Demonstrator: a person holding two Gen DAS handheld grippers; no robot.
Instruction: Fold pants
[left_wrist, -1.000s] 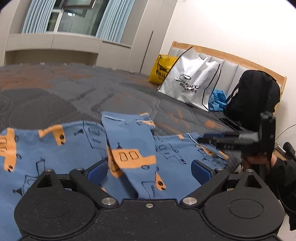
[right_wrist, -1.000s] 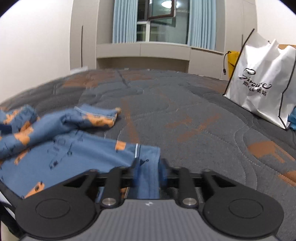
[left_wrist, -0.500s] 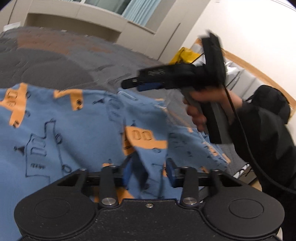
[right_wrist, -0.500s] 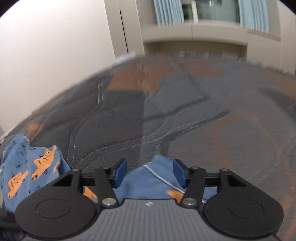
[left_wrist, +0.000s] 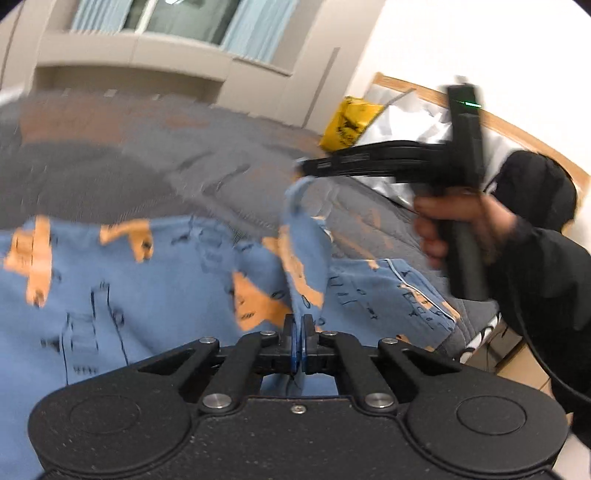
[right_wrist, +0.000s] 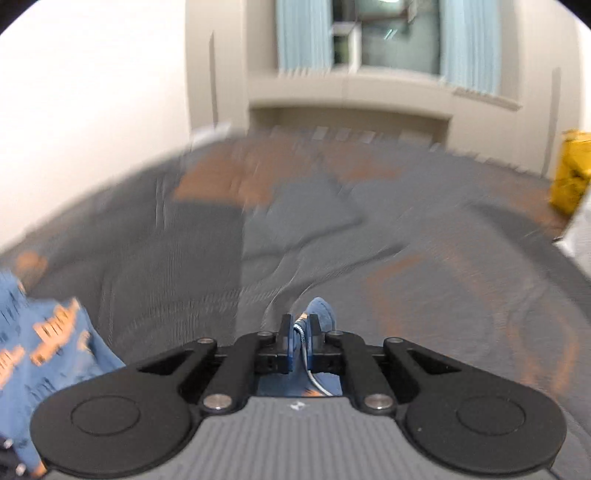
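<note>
Blue pants with orange truck prints (left_wrist: 110, 295) lie spread on a grey and orange quilted bed (left_wrist: 147, 166). My left gripper (left_wrist: 297, 332) is shut on a fold of the pants near the middle. My right gripper (right_wrist: 299, 332) is shut on a hem end of the pants (right_wrist: 321, 314) and holds it above the bed. In the left wrist view the right gripper (left_wrist: 306, 168) is lifted at upper right, with a strip of blue cloth hanging from its tip down to my left gripper. More of the pants shows in the right wrist view (right_wrist: 48, 350) at lower left.
A yellow bag (left_wrist: 351, 122), a white shopping bag (left_wrist: 417, 122) and a black backpack (left_wrist: 535, 188) stand against the wooden headboard at right. A window with blue curtains (right_wrist: 388, 37) is beyond the bed. The bed edge is at lower right in the left wrist view.
Both grippers have closed on the pants. My right gripper has lifted its end up and over toward the middle, pulling a strip of cloth off the bed.
</note>
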